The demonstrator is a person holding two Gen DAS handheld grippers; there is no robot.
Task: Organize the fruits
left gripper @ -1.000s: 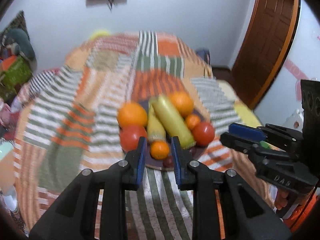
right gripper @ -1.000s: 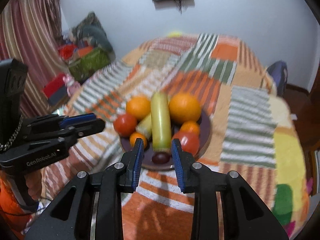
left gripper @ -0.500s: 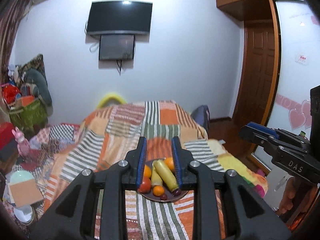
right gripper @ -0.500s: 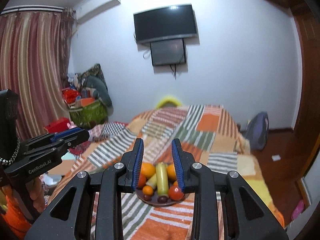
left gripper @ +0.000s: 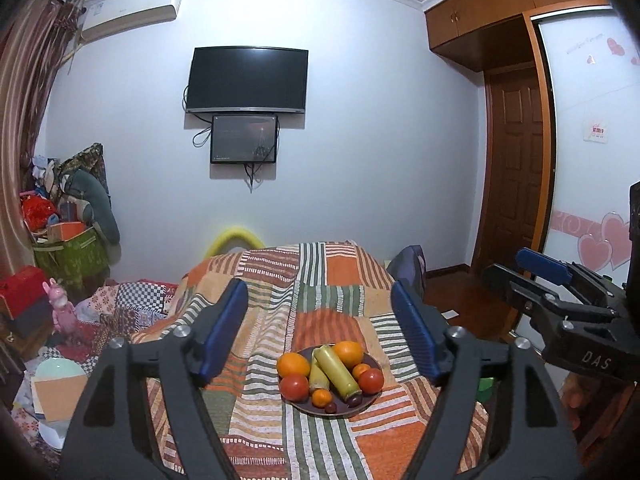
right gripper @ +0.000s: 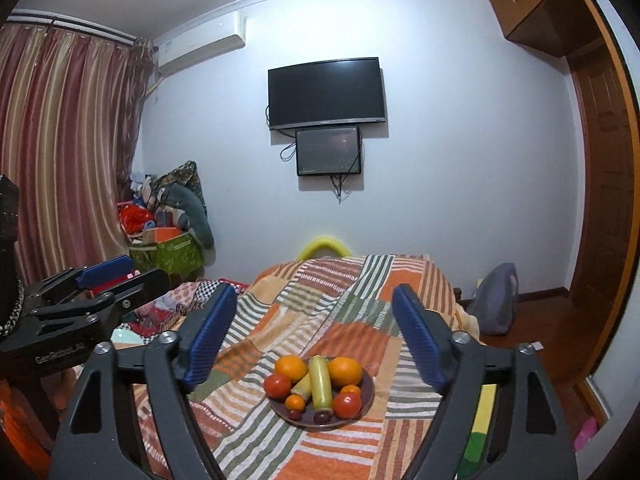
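Both of your tongs are now sitting higher and farther back from the plate [left gripper: 362, 410] than a second ago, and the whole room is showing. Your left tongs [left gripper: 320, 332] are opening wide with nothing between the blue pads [left gripper: 224, 332]; your right tongs [right gripper: 310, 334] are opening wide too, also empty. On the bed [left gripper: 336, 276], the plate is resting on the patchwork blanket [right gripper: 352, 292] near its foot edge, carrying two oranges [right gripper: 291, 367], two tomatoes [right gripper: 346, 405], a long yellow-green fruit [right gripper: 321, 384] and what are perhaps small dark plums [left gripper: 355, 400].
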